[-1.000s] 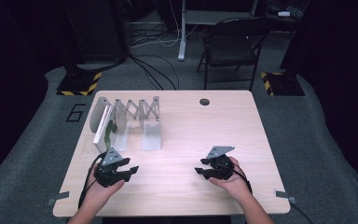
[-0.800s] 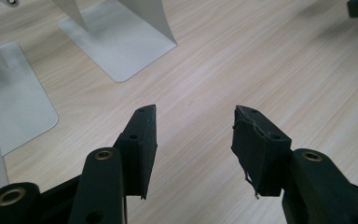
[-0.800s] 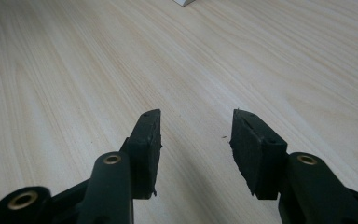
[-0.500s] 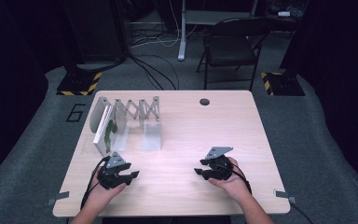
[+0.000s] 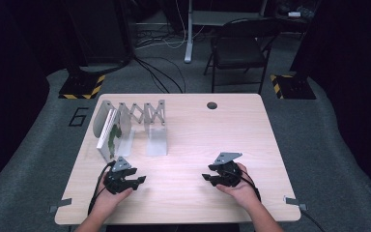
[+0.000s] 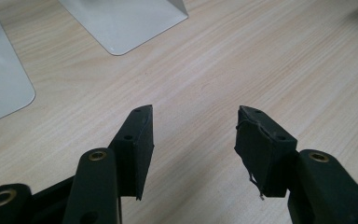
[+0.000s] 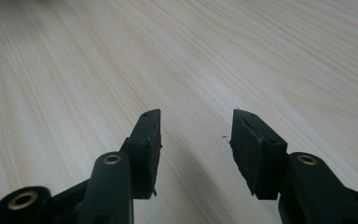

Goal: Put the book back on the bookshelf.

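Two hand-held grippers rest low over the near half of the desk [image 5: 193,125], each gripped in one of the person's hands. The left hand-held gripper [image 5: 137,181] has its jaws partly apart with bare wood between them; they have just been opening a little, and nothing is held. In the left gripper view its two black pads [image 6: 137,140] stand well separated over the grain. The right hand-held gripper [image 5: 207,179] is likewise partly open and empty, its jaws pointing toward the left one, with an open stretch of desk between the two.

Just ahead of the left hand-held gripper, and slightly to its left, stands the grey folding rack [image 5: 130,113]: an accordion-style holder with upright plates and flat feet. A white flat item with green on it [image 5: 107,136] leans upright in the rack's left slots, near the desk's left edge. The nearest rack foot [image 6: 123,21] lies ahead of the left jaws in the left gripper view, apart from them, and a second foot [image 6: 2,88] sits off to their left.

Ahead of the right hand-held gripper the wood is open all the way to the far edge, broken only by a small dark round hole [image 5: 212,105] near that edge. To its right the surface runs free to the right edge. Both forearms cross the near edge.
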Action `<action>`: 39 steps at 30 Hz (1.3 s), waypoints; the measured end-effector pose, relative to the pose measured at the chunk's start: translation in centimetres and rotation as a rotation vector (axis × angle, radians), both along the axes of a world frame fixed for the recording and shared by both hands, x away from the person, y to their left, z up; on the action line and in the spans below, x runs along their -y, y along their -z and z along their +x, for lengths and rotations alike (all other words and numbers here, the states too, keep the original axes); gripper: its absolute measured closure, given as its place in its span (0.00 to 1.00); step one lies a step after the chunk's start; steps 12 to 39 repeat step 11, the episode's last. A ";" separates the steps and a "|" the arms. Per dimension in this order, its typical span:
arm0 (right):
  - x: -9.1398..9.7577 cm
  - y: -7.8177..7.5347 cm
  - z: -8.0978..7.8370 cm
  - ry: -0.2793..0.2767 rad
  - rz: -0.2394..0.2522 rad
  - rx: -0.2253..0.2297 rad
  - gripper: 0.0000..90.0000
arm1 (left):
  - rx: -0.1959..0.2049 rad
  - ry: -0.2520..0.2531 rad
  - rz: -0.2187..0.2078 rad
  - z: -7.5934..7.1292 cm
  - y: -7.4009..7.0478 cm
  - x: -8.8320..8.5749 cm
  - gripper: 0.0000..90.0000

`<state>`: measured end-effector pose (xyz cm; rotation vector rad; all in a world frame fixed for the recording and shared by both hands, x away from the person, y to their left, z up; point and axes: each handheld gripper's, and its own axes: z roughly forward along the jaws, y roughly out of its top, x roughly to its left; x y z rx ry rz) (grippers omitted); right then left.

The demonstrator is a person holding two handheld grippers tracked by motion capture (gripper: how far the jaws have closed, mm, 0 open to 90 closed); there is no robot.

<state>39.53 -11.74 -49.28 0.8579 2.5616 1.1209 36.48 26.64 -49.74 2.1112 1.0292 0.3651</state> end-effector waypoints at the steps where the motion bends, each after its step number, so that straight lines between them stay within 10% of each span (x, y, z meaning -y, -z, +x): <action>1: 0.0 0.0 0.0 0.000 0.000 0.002 0.59 | 0.004 0.000 0.001 0.0 0.0 0.1 0.51; 11: 0.5 0.2 0.0 0.013 0.010 -0.005 0.59 | 0.076 -0.025 -0.037 -0.6 -1.7 0.0 0.51; 39: 0.5 0.2 0.0 0.013 0.010 -0.005 0.59 | 0.076 -0.025 -0.037 -0.6 -1.7 0.0 0.51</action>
